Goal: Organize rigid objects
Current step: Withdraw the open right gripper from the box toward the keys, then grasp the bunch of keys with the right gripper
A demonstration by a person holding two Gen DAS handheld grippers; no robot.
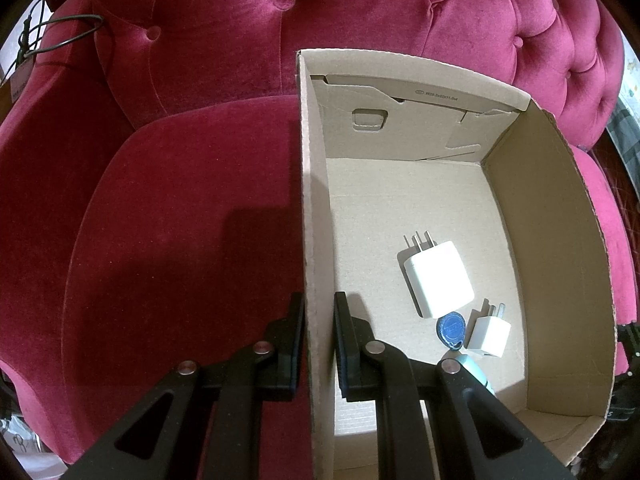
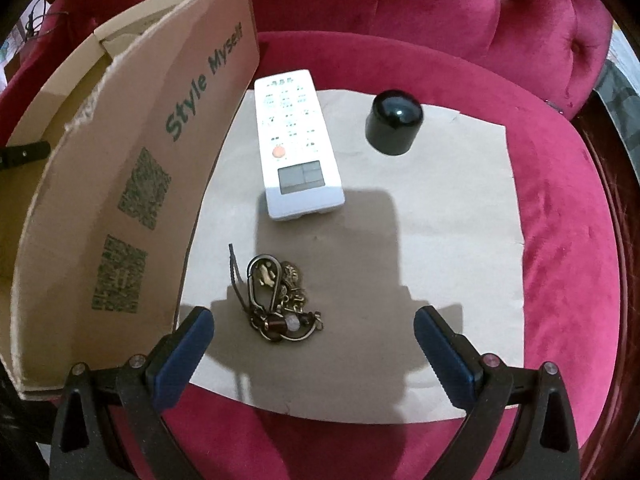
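Cardboard of the box wall (image 1: pixel 316 240) is pinched tight in the left gripper (image 1: pixel 318 344) at the lower middle, with two white chargers (image 1: pixel 438 276) inside to the right, while the right gripper (image 2: pixel 314 332) hangs wide open and empty over a keychain (image 2: pixel 276 300) below a white remote (image 2: pixel 298 144).

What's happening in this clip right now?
A person is sorting small items into an open cardboard box on a crimson velvet armchair. The left gripper is shut on the box's side wall, steadying it. Inside lie a large white charger, a small white charger and a blue key fob. The open right gripper hangs over a brass keychain bundle on a sheet of brown paper; a white remote control and a black domed cap wait there.
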